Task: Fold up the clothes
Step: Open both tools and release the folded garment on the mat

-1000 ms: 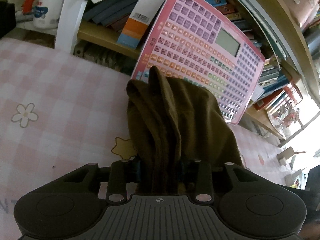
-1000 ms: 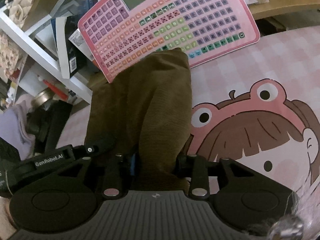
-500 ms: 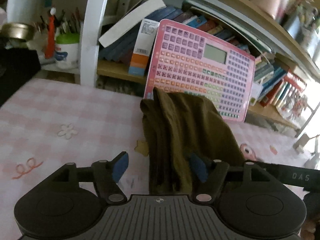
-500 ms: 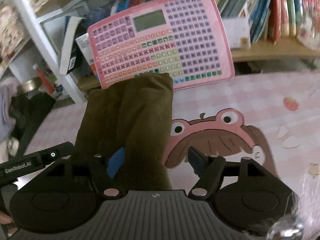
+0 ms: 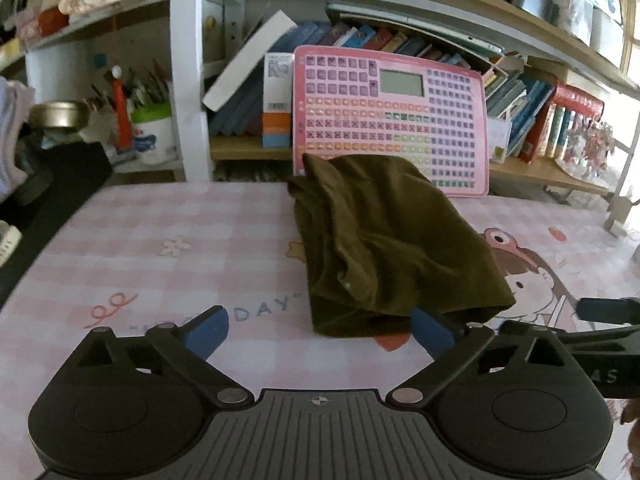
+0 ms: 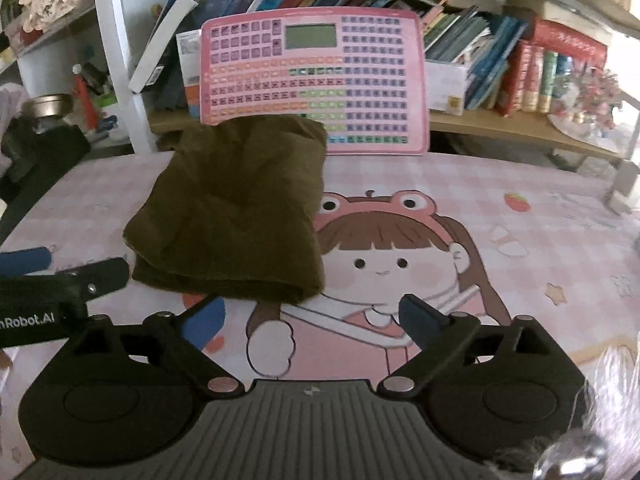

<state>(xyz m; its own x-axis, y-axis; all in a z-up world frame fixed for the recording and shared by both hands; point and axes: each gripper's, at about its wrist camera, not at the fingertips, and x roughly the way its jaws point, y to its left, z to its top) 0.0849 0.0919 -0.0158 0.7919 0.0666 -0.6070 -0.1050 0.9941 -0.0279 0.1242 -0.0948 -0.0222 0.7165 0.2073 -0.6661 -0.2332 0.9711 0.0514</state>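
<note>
A folded olive-brown garment (image 5: 384,240) lies in a thick bundle on the pink checked table mat (image 5: 160,248); it also shows in the right wrist view (image 6: 236,212). My left gripper (image 5: 320,330) is open and empty, just short of the bundle's near edge. My right gripper (image 6: 312,318) is open and empty, in front of the bundle's near right corner. Neither gripper touches the cloth. The left gripper's body shows at the left edge of the right wrist view (image 6: 60,284).
A pink keyboard toy (image 5: 390,116) leans against the bookshelf behind the garment. Books (image 6: 516,68) fill the shelf. A green-lidded tub (image 5: 154,136) and a metal bowl (image 5: 58,114) stand at the far left. A cartoon girl print (image 6: 384,256) covers the mat's right side.
Both grippers let go of the garment, opened wide and pulled back toward me. The garment now rests as a folded bundle on the mat.
</note>
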